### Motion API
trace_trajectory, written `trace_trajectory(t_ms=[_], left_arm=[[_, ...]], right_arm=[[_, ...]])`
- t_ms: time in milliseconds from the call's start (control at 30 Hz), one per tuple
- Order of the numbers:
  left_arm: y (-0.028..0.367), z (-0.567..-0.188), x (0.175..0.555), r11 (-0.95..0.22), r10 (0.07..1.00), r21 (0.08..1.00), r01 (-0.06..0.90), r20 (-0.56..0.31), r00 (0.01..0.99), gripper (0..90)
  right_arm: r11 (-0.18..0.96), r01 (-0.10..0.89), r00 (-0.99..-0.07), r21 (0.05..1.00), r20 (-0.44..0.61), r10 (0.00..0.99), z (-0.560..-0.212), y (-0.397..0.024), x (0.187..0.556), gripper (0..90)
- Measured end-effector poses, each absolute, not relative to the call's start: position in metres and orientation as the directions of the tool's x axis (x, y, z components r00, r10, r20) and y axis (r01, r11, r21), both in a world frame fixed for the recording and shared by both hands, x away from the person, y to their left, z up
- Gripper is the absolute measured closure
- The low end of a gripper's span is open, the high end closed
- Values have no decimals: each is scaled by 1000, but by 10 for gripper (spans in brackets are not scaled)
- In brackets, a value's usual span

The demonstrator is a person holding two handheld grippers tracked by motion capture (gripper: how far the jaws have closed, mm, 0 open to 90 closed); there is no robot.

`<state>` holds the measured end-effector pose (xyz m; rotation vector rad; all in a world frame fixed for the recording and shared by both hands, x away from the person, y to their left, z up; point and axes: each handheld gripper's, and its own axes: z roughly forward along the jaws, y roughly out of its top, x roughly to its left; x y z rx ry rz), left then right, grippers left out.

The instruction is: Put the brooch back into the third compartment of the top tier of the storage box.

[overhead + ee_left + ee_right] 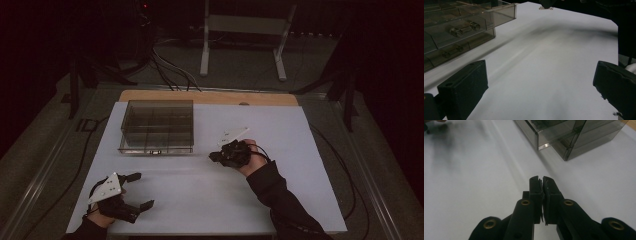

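Item one — left gripper [140, 190]: near the front left corner of the white table [210, 200], held in the person's left hand [107, 212], grey three-cornered plate on top. Jaws spread wide, nothing between them; in the left gripper view the two black pads [464, 87] stand far apart over bare tabletop [544, 75].

Item two — clear compartment box [157, 126]: smoke-tinted plastic, divided into cells, standing on the rear left part of the table, well apart from the left gripper and nearer the right one. In the left gripper view the box [461, 27] sits at upper left and small metal parts [464, 28] lie in its cells. In the right gripper view a box corner [566, 137] rises at the top, ahead of the jaws.

Item three — right gripper [214, 156]: about mid-table, just right of the box's front corner, held in the person's right hand [250, 155], dark sleeve [280, 200] trailing to the lower edge. Jaws pressed together; in the right gripper view the pads [541, 187] meet face to face above the table surface [474, 182]. Whether anything thin is pinched there cannot be told.
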<state>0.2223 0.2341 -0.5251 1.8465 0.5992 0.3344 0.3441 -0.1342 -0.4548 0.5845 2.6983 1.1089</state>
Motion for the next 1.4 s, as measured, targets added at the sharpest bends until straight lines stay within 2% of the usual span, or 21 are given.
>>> trace_trajectory(t_ms=[1400], left_arm=[[234, -525, 222, -261, 549, 936, 235, -56, 834, 6]], right_arm=[[660, 236, -928, 714, -35, 371, -420, -93, 360, 870]])
